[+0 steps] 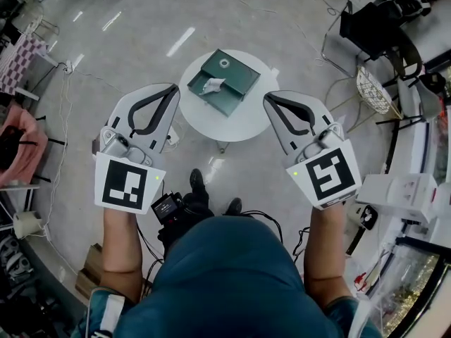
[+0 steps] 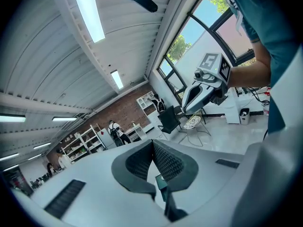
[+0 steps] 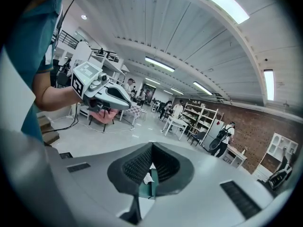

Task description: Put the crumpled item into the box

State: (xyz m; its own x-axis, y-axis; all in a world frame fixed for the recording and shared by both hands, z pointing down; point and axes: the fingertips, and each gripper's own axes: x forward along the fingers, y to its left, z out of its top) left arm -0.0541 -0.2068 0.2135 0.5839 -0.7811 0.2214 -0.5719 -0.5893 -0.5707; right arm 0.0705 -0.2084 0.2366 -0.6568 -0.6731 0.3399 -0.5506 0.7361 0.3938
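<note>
Crumpled item (image 1: pixel 211 85), white, is lying on the dark green box (image 1: pixel 236 83), toward the box's left side; whether it is sitting fully inside a compartment cannot be told from the head view. Box is resting near the middle of a small round white bench (image 1: pixel 239 122), which is standing on the pale floor (image 1: pixel 141 34).

Left gripper (image 1: pixel 171 88) is hovering to the left of the bench and nearer the person, well apart from box and item. Its own view is showing the jaws clenched tip to tip, grasping nothing, with a sliver of green box (image 2: pixel 161 183) showing through the gap below the tips.

Right gripper (image 1: pixel 268 98) is hovering at the bench's right edge, likewise apart from the box. Jaws clenched here too, pads meeting at the tips, nothing between them; box (image 3: pixel 146 188) and crumpled item (image 3: pixel 147 177) are showing beyond, through the hollow under the tips.

Both grippers are pointing forward and slightly down, marker cubes facing the person. Each gripper view is catching the other gripper off to its side.
</note>
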